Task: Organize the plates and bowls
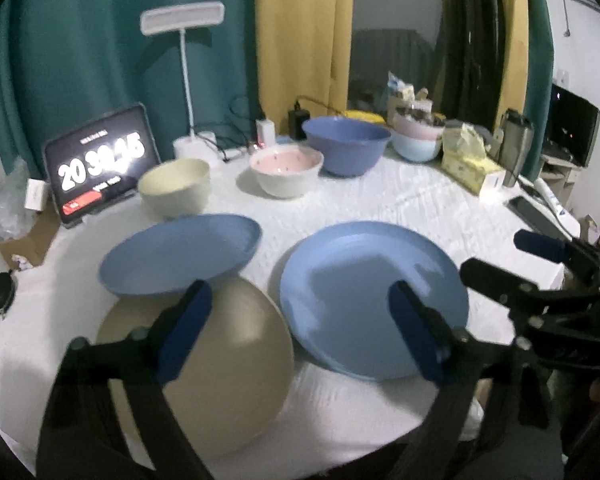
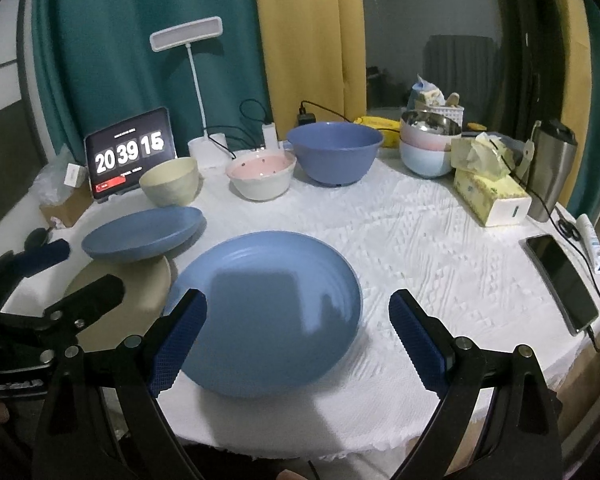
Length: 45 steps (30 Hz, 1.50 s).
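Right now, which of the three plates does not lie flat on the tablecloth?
The smaller blue plate, at the left behind the others. Its near edge rests on the beige plate, so it tilts; the large blue plate lies flat, apart.

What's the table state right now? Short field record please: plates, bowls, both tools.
plates: large blue plate flat; small blue plate resting tilted on beige plate
bowls: cream bowl, pink-lined bowl, big blue bowl, separate along the back
left tool: open, empty, over the plates
right tool: open, empty, over large blue plate

Glossy blue plate on rough white tablecloth
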Each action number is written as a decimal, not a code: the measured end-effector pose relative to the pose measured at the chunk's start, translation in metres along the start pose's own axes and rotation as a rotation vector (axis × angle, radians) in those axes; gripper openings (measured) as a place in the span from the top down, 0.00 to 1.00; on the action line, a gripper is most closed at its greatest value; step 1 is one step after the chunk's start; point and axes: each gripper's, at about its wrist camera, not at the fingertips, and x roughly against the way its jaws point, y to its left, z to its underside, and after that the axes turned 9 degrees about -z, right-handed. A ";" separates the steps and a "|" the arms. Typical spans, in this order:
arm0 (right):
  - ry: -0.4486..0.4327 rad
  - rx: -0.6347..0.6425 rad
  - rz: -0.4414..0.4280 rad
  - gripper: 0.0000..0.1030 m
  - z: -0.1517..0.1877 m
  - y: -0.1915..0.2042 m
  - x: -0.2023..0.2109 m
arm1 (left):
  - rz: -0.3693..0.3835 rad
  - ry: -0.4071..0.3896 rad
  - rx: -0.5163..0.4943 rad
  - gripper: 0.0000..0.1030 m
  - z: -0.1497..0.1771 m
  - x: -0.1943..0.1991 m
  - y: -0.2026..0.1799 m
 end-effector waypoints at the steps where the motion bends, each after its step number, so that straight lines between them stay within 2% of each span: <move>1: 0.006 -0.005 -0.004 0.08 0.000 -0.004 -0.003 | 0.001 0.014 -0.002 0.16 0.001 -0.005 0.000; 8: 0.047 -0.031 -0.021 0.12 -0.002 -0.022 -0.024 | 0.002 0.085 -0.015 0.36 0.002 -0.036 -0.010; 13: 0.087 -0.046 -0.057 0.22 -0.002 -0.035 -0.039 | 0.002 0.122 -0.019 0.44 -0.001 -0.053 -0.013; 18: 0.107 -0.060 -0.063 0.36 -0.003 -0.042 -0.053 | 0.029 0.149 -0.005 0.50 -0.004 -0.068 -0.013; 21: 0.117 -0.067 -0.061 0.42 -0.002 -0.047 -0.060 | 0.031 0.170 -0.004 0.58 -0.005 -0.077 -0.012; 24: 0.131 -0.078 -0.061 0.50 -0.001 -0.052 -0.066 | 0.030 0.179 -0.005 0.59 -0.006 -0.083 -0.013; 33: 0.161 -0.098 -0.058 0.59 0.003 -0.064 -0.082 | -0.024 0.219 -0.023 0.59 -0.008 -0.106 -0.013; 41: 0.198 -0.126 -0.062 0.62 0.011 -0.072 -0.094 | -0.037 0.262 -0.077 0.59 -0.004 -0.125 -0.025; 45: 0.208 -0.122 -0.050 0.76 0.016 -0.073 -0.099 | -0.046 0.264 -0.084 0.60 -0.004 -0.128 -0.027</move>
